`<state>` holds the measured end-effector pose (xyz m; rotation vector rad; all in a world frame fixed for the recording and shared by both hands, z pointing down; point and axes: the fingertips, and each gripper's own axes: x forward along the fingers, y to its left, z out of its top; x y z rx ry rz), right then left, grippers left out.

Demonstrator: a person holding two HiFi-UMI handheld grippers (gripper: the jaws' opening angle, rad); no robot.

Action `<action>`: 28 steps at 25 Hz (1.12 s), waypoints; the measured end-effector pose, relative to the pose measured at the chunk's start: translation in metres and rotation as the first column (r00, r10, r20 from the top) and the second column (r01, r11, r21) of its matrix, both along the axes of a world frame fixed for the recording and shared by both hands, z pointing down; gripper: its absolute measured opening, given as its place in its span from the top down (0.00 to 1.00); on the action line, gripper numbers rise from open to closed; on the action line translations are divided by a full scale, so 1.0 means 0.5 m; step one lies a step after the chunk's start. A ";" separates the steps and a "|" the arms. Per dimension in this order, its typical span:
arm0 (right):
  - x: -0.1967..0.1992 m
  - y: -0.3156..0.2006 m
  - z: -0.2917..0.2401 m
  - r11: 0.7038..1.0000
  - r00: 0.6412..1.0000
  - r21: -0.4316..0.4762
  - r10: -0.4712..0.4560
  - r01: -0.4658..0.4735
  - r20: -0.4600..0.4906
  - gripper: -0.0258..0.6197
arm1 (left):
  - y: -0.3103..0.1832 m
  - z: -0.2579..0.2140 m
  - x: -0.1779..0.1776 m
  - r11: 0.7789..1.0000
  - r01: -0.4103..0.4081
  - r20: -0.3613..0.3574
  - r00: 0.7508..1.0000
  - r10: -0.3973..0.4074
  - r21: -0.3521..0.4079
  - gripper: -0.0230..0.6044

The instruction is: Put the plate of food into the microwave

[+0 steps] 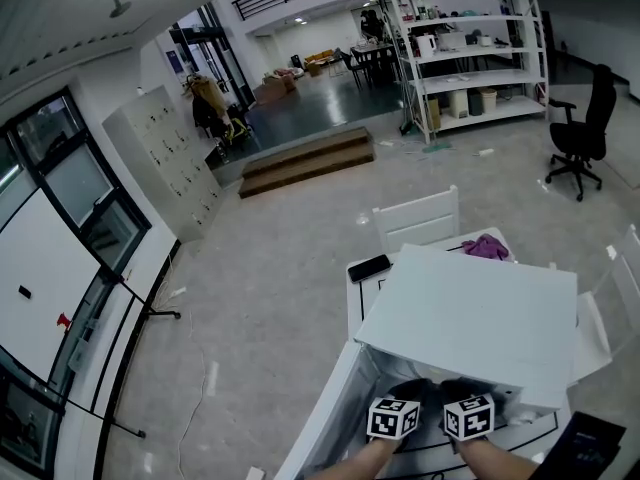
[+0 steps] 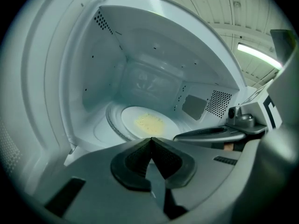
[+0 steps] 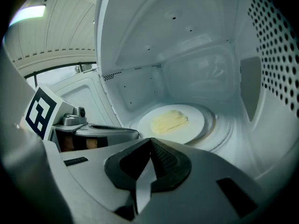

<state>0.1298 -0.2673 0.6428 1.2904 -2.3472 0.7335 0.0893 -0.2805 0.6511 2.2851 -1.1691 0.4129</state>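
Observation:
The white microwave stands on the table with its door swung open to the left. Inside, a white plate with pale yellow food rests on the turntable; the right gripper view shows the same plate and food. My left gripper is shut and empty at the cavity mouth, short of the plate. My right gripper is beside it, also shut with nothing in it. In the head view only their marker cubes show, the left cube and the right cube.
A black phone and a purple cloth lie on the table behind the microwave. A white chair stands at the far side. A dark device sits at the near right. The cavity walls close in around both grippers.

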 end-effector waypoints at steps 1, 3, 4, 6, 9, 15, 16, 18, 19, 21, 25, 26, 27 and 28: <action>0.001 -0.002 -0.001 1.000 1.000 0.000 0.003 -0.003 -0.001 0.96 | -0.003 -0.001 0.000 1.000 -0.003 0.003 1.000 0.003 0.001 0.95; 0.005 -0.006 0.001 1.000 1.000 -0.001 0.008 -0.008 -0.003 0.96 | -0.006 0.001 0.001 1.000 -0.008 0.008 1.000 0.008 0.002 0.95; 0.006 -0.007 0.001 1.000 1.000 -0.001 0.009 -0.009 -0.004 0.96 | -0.006 0.001 0.001 1.000 -0.011 0.009 1.000 0.011 0.002 0.95; 0.005 -0.012 -0.001 1.000 1.000 0.001 0.009 -0.009 -0.005 0.96 | -0.009 -0.001 0.000 1.000 -0.015 0.008 1.000 0.015 0.002 0.95; 0.006 -0.019 0.001 1.000 1.000 0.001 0.011 -0.011 -0.009 0.96 | -0.018 -0.002 0.001 1.000 -0.018 0.008 1.000 0.018 0.002 0.95; 0.013 -0.025 0.003 1.000 1.000 -0.016 0.019 -0.020 -0.024 0.96 | -0.028 -0.004 0.010 1.000 -0.026 0.005 1.000 0.026 0.000 0.95; 0.014 -0.026 0.002 1.000 0.999 -0.015 0.020 -0.020 -0.025 0.96 | -0.028 -0.005 0.011 1.000 -0.027 0.005 1.000 0.027 -0.001 0.95; 0.014 -0.025 0.004 1.000 0.999 -0.017 0.022 -0.022 -0.023 0.96 | -0.029 -0.005 0.012 1.000 -0.028 0.005 1.000 0.028 -0.002 0.95; 0.014 -0.024 0.004 1.000 1.000 -0.017 0.023 -0.024 -0.021 0.96 | -0.028 -0.005 0.010 1.000 -0.028 0.005 1.000 0.028 -0.003 0.95; 0.009 -0.022 -0.002 1.000 1.000 -0.010 0.022 -0.022 -0.016 0.96 | -0.024 -0.007 0.005 1.000 -0.027 0.007 1.000 0.027 -0.003 0.95; 0.008 -0.016 -0.005 1.000 1.000 -0.006 0.019 -0.019 -0.011 0.96 | -0.022 -0.012 -0.001 1.000 -0.019 0.013 1.000 0.019 0.006 0.95; 0.010 -0.017 -0.006 1.000 1.000 -0.002 0.018 -0.018 -0.009 0.96 | -0.023 -0.014 0.000 1.000 -0.016 0.014 1.000 0.016 0.009 0.95; 0.012 -0.016 -0.007 1.000 1.000 0.002 0.017 -0.017 -0.006 0.96 | -0.022 -0.016 0.001 1.000 -0.014 0.015 1.000 0.014 0.012 0.95; 0.013 -0.014 -0.008 1.000 1.000 0.005 0.017 -0.017 -0.005 0.96 | -0.020 -0.019 0.002 1.000 -0.012 0.015 1.000 0.012 0.015 0.95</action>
